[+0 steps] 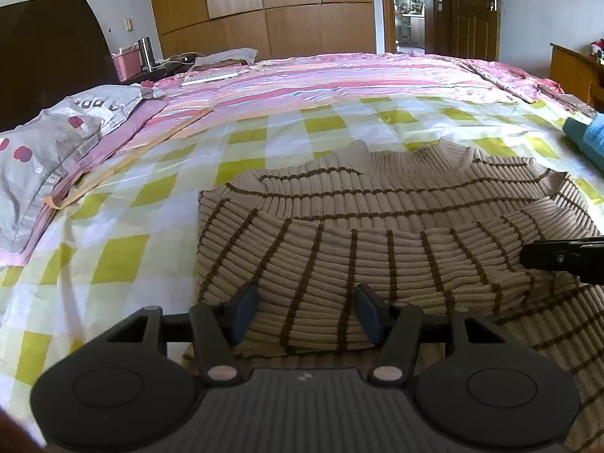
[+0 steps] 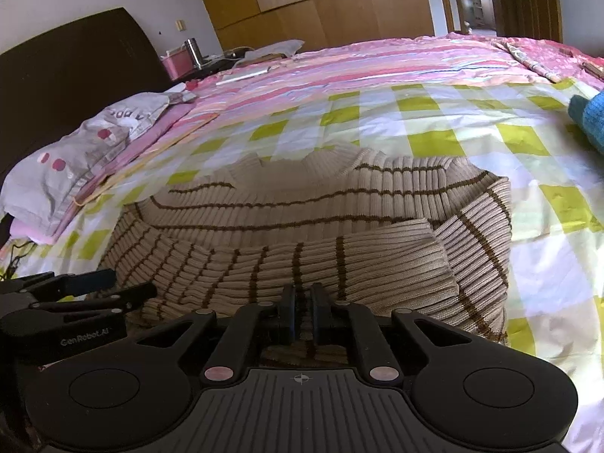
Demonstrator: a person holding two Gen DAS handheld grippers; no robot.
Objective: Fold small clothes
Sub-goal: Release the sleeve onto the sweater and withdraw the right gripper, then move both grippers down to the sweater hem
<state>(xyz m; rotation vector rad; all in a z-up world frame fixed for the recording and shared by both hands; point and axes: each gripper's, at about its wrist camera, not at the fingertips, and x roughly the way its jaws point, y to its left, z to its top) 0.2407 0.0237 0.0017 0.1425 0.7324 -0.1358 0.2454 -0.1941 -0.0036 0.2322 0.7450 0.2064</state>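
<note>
**Striped sweater partly folded on the bed**

The beige sweater (image 1: 377, 204) with brown stripes lies on the checked sheet (image 1: 151, 158) of the bed, directly ahead of both grippers, its sleeves folded across the body. The left gripper (image 1: 307, 311) stands released, its pads on either side of a fold without pressing it. The right gripper (image 2: 303, 304) is nearly closed, pinching a thin fold of the sweater. A grey pillow (image 1: 56, 132) lies far left of them.
</note>
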